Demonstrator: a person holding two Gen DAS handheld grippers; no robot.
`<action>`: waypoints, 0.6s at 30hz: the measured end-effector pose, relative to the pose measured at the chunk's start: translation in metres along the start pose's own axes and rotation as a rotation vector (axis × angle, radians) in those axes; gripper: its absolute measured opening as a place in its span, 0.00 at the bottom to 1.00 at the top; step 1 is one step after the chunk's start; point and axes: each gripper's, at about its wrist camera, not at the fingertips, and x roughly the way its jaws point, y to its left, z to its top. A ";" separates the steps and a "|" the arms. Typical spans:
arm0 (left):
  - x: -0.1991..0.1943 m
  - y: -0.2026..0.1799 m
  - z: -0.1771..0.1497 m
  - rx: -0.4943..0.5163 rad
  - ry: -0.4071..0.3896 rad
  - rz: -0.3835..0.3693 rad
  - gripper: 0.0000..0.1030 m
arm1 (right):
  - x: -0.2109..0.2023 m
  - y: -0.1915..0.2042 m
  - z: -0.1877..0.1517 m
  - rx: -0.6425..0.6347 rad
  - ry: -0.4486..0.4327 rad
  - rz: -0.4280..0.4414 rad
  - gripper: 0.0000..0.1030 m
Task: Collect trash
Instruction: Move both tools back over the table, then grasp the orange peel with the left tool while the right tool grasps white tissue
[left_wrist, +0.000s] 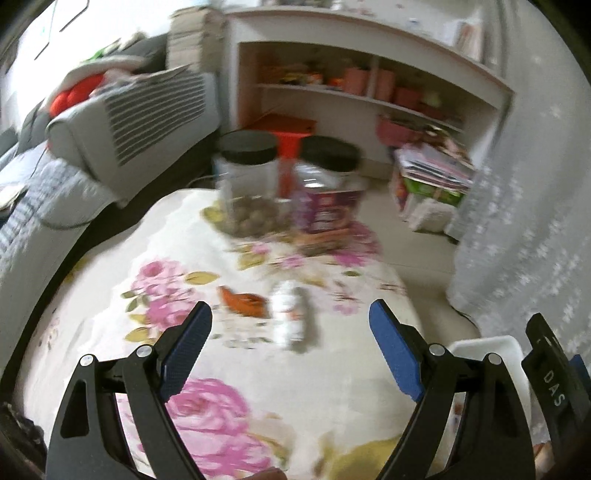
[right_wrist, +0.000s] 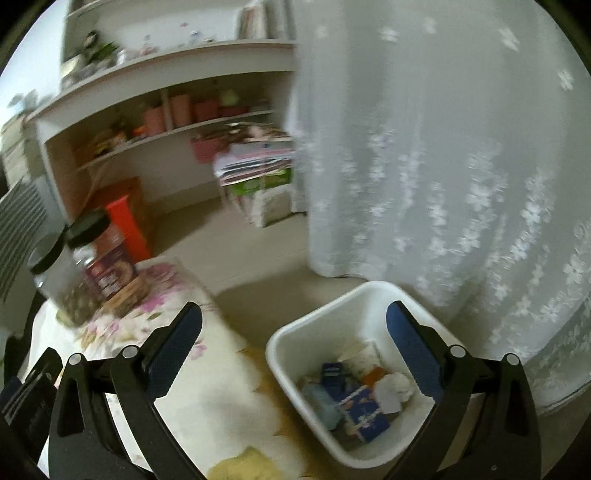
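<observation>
Left wrist view: the left gripper (left_wrist: 290, 325) is seen with its blue fingers (left_wrist: 186, 350) spread wide, and nothing is held between them. A table with a flowery cloth (left_wrist: 236, 406) is seen below it. A small white bottle (left_wrist: 291, 317) is laid on the cloth, just past the fingertips, and an orange wrapper (left_wrist: 245, 301) is laid right beside it on the left. Both are blurred. At the far end of the table, two clear jars with black lids (left_wrist: 249, 144) are stood side by side, the right one with a purple label. A white shelf (left_wrist: 369, 96) is seen behind them, and a pale curtain (left_wrist: 524, 221) on the right. A corner of the white bin (left_wrist: 491, 347) is seen at the near right edge. In the right wrist view, the right gripper (right_wrist: 295, 317) is also seen opened wide, with nothing gripped. The white bin (right_wrist: 291, 339) is stood on the floor just right of the table, below the gripper. Bits of trash (right_wrist: 365, 398) are seen lying inside it: blue packets, something orange and white crumpled paper.
</observation>
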 end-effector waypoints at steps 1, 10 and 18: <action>0.003 0.011 0.001 -0.013 0.006 0.011 0.82 | -0.001 0.011 -0.002 -0.018 0.002 0.009 0.93; 0.026 0.114 0.002 -0.159 0.051 0.097 0.82 | 0.007 0.107 -0.024 -0.220 0.062 0.102 0.93; 0.048 0.175 -0.008 -0.231 0.091 0.148 0.82 | 0.042 0.176 -0.055 -0.388 0.214 0.192 0.93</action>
